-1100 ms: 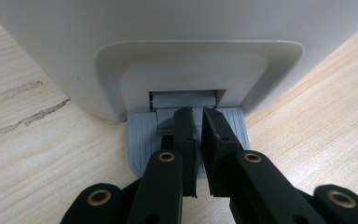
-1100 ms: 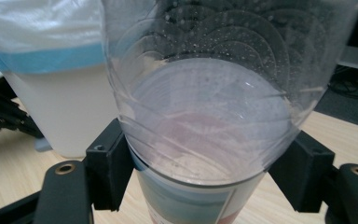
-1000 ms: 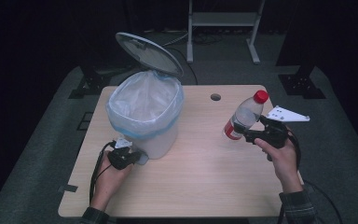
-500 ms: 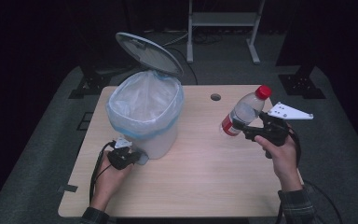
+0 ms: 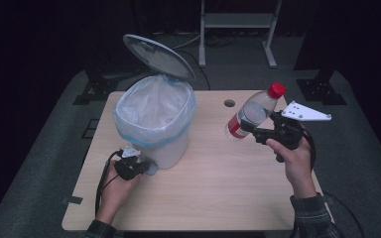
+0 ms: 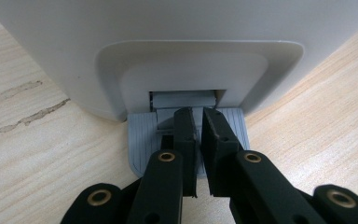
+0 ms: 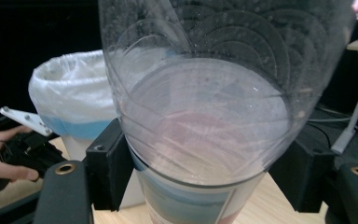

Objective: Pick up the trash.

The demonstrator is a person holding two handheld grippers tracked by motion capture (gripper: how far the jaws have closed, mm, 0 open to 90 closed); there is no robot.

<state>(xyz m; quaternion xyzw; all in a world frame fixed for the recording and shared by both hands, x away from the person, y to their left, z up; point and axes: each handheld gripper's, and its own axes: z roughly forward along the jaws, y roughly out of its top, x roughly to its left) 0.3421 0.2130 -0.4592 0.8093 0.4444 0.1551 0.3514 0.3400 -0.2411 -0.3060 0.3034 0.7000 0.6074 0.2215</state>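
At the left of the high view, the left gripper (image 5: pixel 138 167) rests low on the pale wooden table (image 5: pixel 218 198), its jaws drawn nearly together with nothing between them. In the left gripper view their tips press down on the ribbed grey foot pedal (image 6: pixel 142 135) at the base of the white plastic pedal bin (image 5: pixel 171 148). The bin's round grey lid (image 5: pixel 158 55) stands tipped up and back, and the mouth, lined with a translucent white bag with a blue hem (image 5: pixel 154 106), lies open.

To the right, well apart from the bin and above the table, the right gripper (image 5: pixel 250 130) is clamped on the clear plastic bottle with a red cap and a red-and-white label (image 5: pixel 254 110), gripping it around the lower body near the label.

The bottle is tilted: its long axis runs from the base, low and toward the bin, up to the cap, high and toward the right and far side of the table. The cap points away from the bin.

The step in hand looks like the carry toward the bin, with the lid held open by the pedal. The next move probably calls for bringing the bottle leftward over the bag's rim, high enough to clear it, while the pedal remains pressed, and only then parting the jaws.
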